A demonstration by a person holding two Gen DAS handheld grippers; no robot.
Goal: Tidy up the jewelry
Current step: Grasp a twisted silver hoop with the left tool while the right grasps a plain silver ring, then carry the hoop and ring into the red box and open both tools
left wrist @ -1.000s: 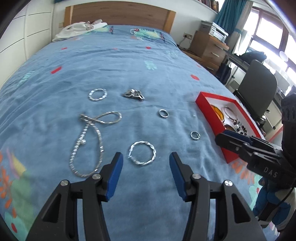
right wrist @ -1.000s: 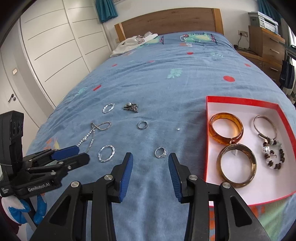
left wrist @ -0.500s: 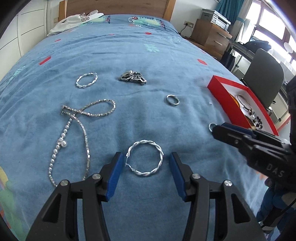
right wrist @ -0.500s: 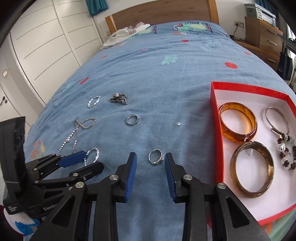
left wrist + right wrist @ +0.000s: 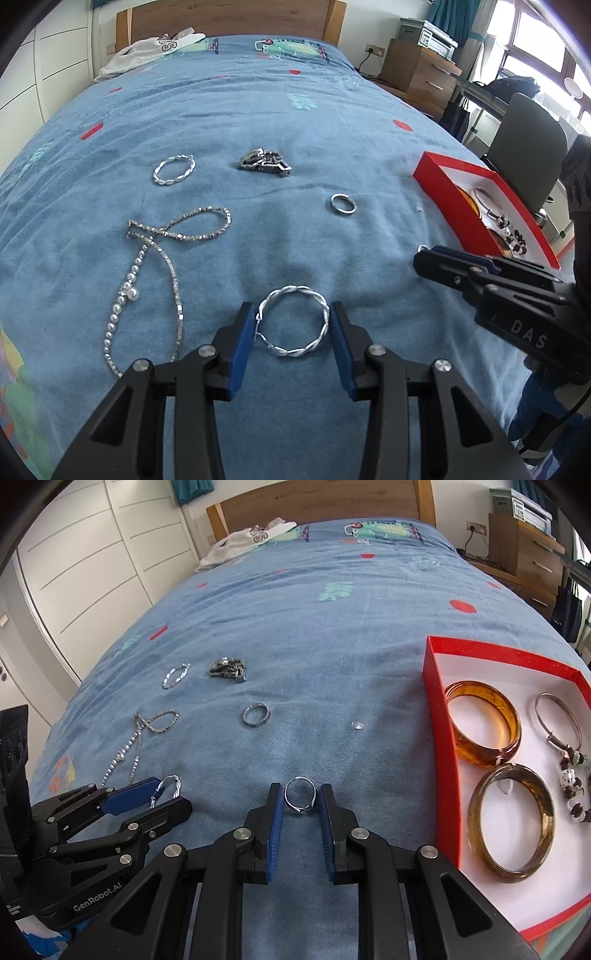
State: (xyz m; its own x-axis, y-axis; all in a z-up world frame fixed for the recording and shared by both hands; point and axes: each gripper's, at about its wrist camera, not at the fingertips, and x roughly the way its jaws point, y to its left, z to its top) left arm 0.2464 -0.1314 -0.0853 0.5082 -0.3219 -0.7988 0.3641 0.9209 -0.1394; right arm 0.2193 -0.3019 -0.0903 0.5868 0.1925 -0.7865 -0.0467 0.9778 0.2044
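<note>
Jewelry lies on a blue bedspread. My left gripper is open, its blue pads on either side of a twisted silver hoop that lies flat. My right gripper is open but narrowed around a small silver ring, pads close to its sides. A red box at the right holds two amber bangles, a thin bangle and a beaded bracelet. Loose on the bed are a pearl and crystal necklace, a second twisted hoop, a metal chain clump and a plain band.
A tiny clear stone lies between the band and the red box. A grey garment lies by the wooden headboard. A wooden dresser and a dark chair stand to the right of the bed.
Both grippers have moved forward and down to the bed. The left now straddles the twisted hoop and the right straddles the small ring, with its jaws narrowed.
</note>
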